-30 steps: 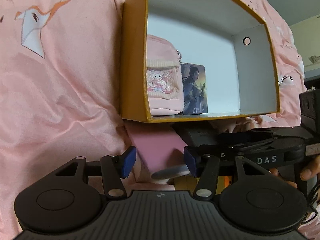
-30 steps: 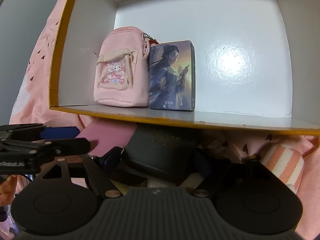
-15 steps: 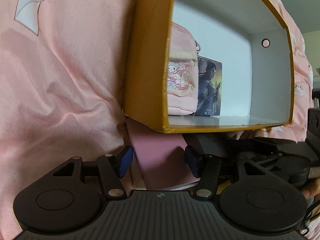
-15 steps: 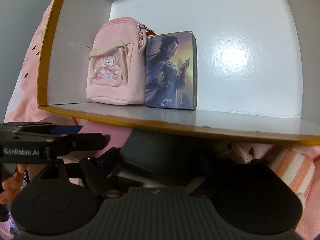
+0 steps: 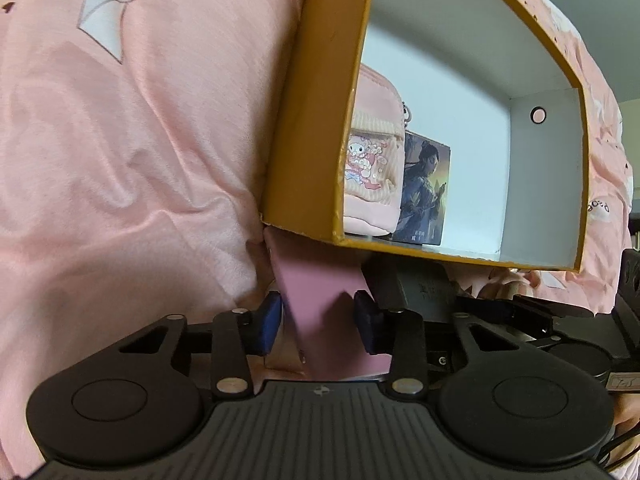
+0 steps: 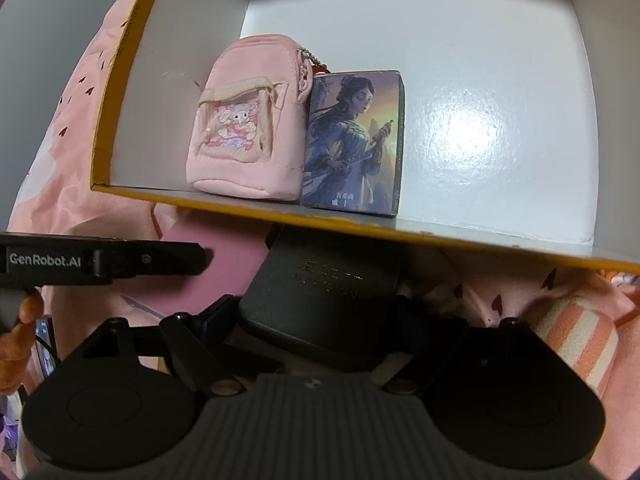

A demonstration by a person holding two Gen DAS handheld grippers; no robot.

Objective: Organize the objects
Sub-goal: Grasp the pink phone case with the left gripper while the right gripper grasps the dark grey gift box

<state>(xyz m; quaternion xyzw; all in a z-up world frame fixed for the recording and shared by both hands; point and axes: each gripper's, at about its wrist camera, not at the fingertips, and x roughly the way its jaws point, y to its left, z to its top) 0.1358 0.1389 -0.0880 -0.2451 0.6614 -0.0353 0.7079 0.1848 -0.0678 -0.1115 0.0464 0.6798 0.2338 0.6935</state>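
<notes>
A yellow-edged white box [image 5: 316, 128] [image 6: 120, 92] lies on its side on pink bedding. Inside stand a small pink backpack pouch [image 6: 244, 124] [image 5: 372, 168] and a picture box of a woman [image 6: 354, 148] [image 5: 424, 192], side by side. My left gripper [image 5: 318, 322] is shut on a flat pink case [image 5: 320, 304] just below the box's front edge. My right gripper [image 6: 316, 320] is shut on a black box with gold lettering [image 6: 320, 296], also below the front edge.
Pink bedding [image 5: 140, 160] surrounds the box. A pink-and-white striped item [image 6: 576, 340] lies at lower right in the right wrist view. The left gripper's body [image 6: 100, 260] shows at the left there, and the right part of the box floor [image 6: 500, 236] is bare.
The left gripper has shifted left and nearer, so the box's outer side wall now fills more of its view. The right gripper has edged closer to the box. Both holds are unchanged.
</notes>
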